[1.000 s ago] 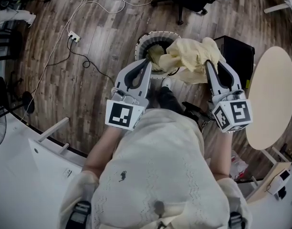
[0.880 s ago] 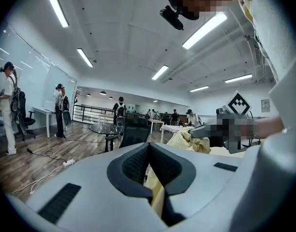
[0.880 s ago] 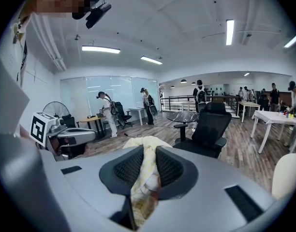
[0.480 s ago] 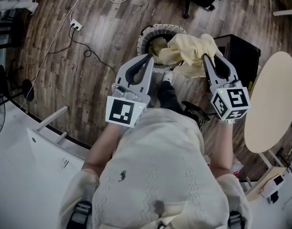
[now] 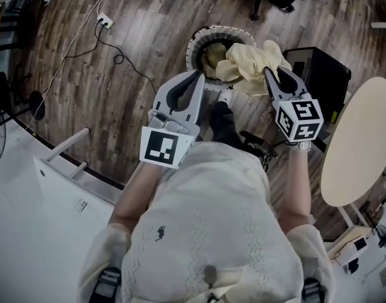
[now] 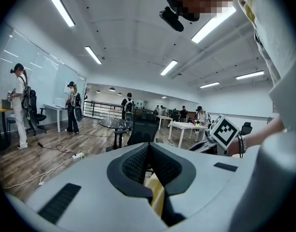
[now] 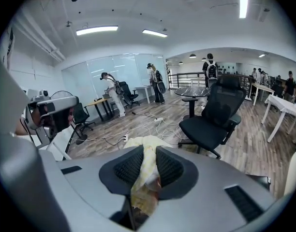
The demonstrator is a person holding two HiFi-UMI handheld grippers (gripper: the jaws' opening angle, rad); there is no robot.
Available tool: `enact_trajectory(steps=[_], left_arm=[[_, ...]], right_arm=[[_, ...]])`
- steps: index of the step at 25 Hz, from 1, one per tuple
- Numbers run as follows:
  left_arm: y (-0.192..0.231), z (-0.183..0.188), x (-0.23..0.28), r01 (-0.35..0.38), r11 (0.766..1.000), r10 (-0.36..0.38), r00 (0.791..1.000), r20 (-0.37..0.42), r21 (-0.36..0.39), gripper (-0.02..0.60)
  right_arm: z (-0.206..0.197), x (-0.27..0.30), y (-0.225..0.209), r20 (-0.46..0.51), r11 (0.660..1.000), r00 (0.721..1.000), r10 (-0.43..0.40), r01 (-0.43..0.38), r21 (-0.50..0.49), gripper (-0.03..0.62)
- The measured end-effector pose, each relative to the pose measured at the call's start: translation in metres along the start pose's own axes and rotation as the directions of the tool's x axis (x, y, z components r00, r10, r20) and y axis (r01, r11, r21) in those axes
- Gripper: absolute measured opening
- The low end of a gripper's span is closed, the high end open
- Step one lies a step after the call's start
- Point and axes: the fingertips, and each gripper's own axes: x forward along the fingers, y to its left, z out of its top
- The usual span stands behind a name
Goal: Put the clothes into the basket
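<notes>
Right tongs (image 5: pixel 267 74) pinched on yellow cloth (image 5: pixel 246 65); basket (image 5: pixel 193 46) just ahead-left of tips, under the bundle. Left tongs (image 5: pixel 198 76) closed, empty.

Light comes from long ceiling strips (image 6: pixel 61 6), seen in both gripper views. They burn out to pure white and throw a soft halo on the white ceiling (image 6: pixel 133 28). The light is bright and even overall. In the head view the wood floor (image 5: pixel 136 49) is darker, with a faint sheen and only soft, short shadows. The pale table (image 5: pixel 360 137) and the cloth (image 5: pixel 250 65) are the brightest things there. All three views bend straight lines strongly toward the edges. The gripper views sit in a round frame with black corners. In them the far background is sharp, while the near grey jaws and the cloth in the right gripper (image 7: pixel 147 153) look soft.
</notes>
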Motion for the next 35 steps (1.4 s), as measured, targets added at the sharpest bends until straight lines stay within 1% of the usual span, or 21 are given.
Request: enact_trajectory(steps=[8, 13, 15, 23, 27, 30, 35], left_arm=[[0.006, -0.008, -0.006, -0.018, 1.000, 0.018, 1.000, -0.011, -0.009, 0.020], [0.007, -0.011, -0.006, -0.033, 0.999, 0.033, 0.999, -0.014, -0.015, 0.020], [0.008, -0.012, -0.007, -0.042, 0.999, 0.042, 0.999, -0.016, -0.016, 0.020], [0.006, -0.014, -0.012, -0.056, 0.998, 0.056, 0.998, -0.010, -0.008, 0.020], [0.007, -0.015, -0.013, -0.074, 0.997, 0.074, 0.997, -0.009, -0.014, 0.020], [0.009, -0.015, -0.016, -0.089, 0.996, 0.089, 0.996, -0.008, -0.016, 0.020], [0.015, -0.017, -0.028, -0.122, 0.992, 0.122, 0.993, -0.006, -0.019, 0.020]], right_arm=[[-0.039, 0.040, -0.001, -0.116, 0.999, 0.993, 0.037, -0.035, 0.021, 0.086], [-0.058, 0.057, -0.009, -0.150, 0.990, 0.985, 0.090, -0.072, 0.121, 0.087], [-0.063, 0.064, -0.010, -0.170, 0.990, 0.981, 0.097, -0.077, 0.122, 0.087], [-0.093, 0.095, -0.013, -0.274, 0.991, 0.955, 0.113, -0.088, 0.103, 0.091], [-0.108, 0.110, -0.018, -0.310, 0.986, 0.942, 0.127, -0.087, 0.140, 0.091], [-0.118, 0.119, -0.021, -0.342, 0.986, 0.931, 0.124, -0.077, 0.149, 0.091], [-0.127, 0.131, -0.022, -0.366, 0.981, 0.923, 0.122, -0.057, 0.184, 0.091]])
